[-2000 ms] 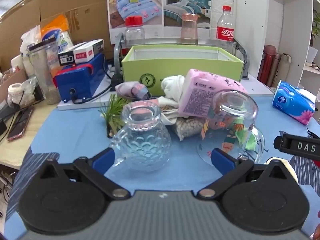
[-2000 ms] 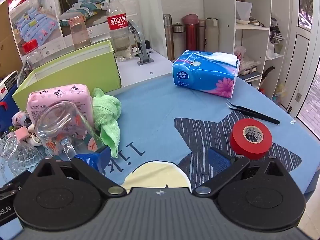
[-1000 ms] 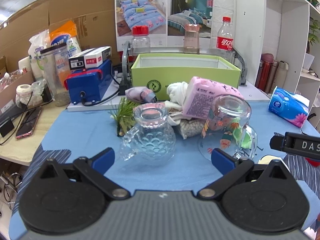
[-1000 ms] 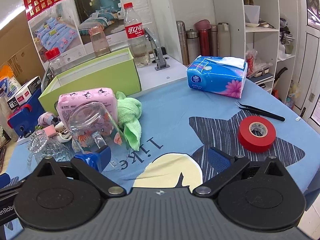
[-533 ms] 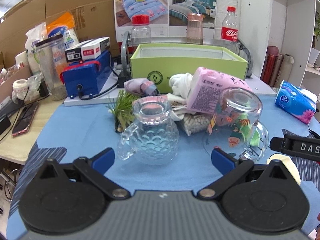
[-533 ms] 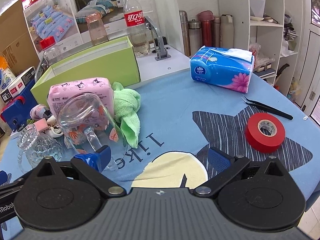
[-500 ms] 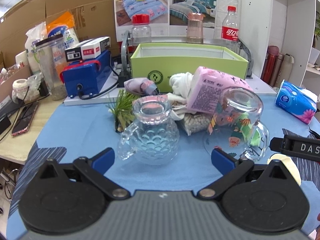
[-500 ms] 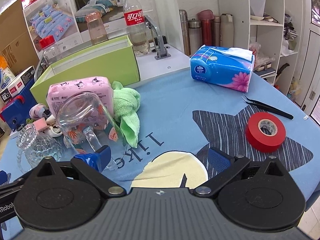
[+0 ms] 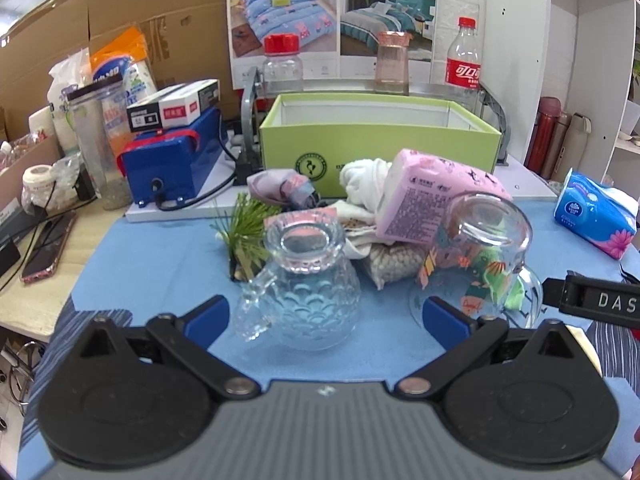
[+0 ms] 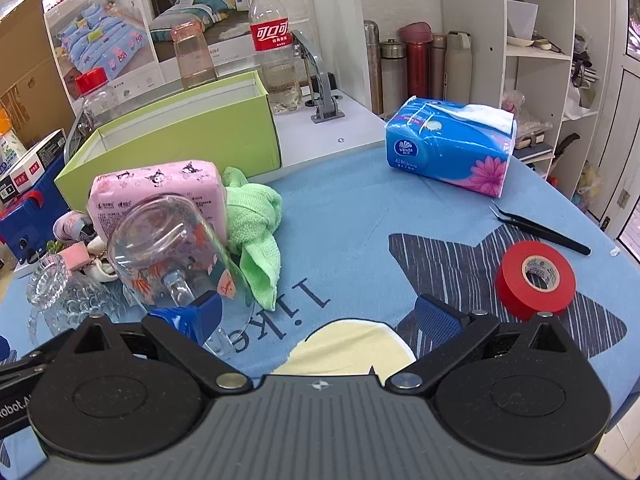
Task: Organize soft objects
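Blue cloth [image 10: 360,208] covers the table, and the soft things lie in a heap at its far left side, just in front of the green box [image 9: 380,148], which stands open. In this heap a pink tissue pack [image 9: 432,196] leans tilted on a white cloth [image 9: 362,178] and on a small bag of beans [image 9: 394,260]. A green towel [image 10: 254,224] lies crumpled at the right of the pink pack, touching it, and a small folded umbrella [image 9: 280,188] lies at the far left of the heap, close to the box wall.

Nearer than the heap stand two glass things: a patterned glass jug [image 9: 308,292] with its handle to the left, and a printed glass mug [image 10: 168,248] which lies tilted with its mouth toward the near side.

Both tongs are spread wide and hold nothing. The left gripper [image 9: 326,314] hovers low with the jug between its blue fingertips [image 9: 208,314], not touching it as far as I can see. The right gripper [image 10: 316,316] is above the printed cloth; its left fingertip [image 10: 200,312] is in front of the mug handle, and I cannot tell whether they touch.

On the right part of the table, well apart from the heap, are a blue tissue pack [image 10: 452,148], black tweezers [image 10: 540,230] and a red tape roll [image 10: 534,280].
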`<state>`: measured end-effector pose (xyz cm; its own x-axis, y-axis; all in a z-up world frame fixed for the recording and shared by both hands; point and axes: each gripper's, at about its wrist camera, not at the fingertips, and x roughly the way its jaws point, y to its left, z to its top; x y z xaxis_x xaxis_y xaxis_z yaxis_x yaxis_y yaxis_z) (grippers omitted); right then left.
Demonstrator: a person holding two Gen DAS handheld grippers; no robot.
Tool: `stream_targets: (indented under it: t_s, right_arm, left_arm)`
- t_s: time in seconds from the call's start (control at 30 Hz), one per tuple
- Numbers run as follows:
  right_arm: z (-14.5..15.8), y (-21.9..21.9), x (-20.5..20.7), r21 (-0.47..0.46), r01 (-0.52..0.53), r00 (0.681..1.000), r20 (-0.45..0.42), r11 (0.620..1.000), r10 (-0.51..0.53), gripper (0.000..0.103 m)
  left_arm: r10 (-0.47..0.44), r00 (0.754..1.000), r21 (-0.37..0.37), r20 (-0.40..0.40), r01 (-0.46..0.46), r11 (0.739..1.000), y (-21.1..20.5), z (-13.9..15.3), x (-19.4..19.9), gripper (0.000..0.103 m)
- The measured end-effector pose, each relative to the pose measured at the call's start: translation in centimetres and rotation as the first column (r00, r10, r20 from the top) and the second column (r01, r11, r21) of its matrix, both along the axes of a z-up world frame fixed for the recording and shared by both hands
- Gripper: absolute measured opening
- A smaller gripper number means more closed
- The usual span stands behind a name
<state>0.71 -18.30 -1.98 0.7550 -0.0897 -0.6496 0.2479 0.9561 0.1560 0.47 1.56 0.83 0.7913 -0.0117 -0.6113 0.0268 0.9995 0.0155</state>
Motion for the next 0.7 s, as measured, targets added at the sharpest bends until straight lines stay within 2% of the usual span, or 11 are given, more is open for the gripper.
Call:
stream_targets:
  t_s: [0.7]
  right_arm:
    - [-0.9, 0.1, 1.1, -0.013, 0.007, 0.999, -0.038, 1.0, -0.007, 0.091]
  left_arm:
    - [-0.003, 0.999, -0.008, -0.036, 0.002, 1.0, 0.4, -1.0, 1.0, 0.102]
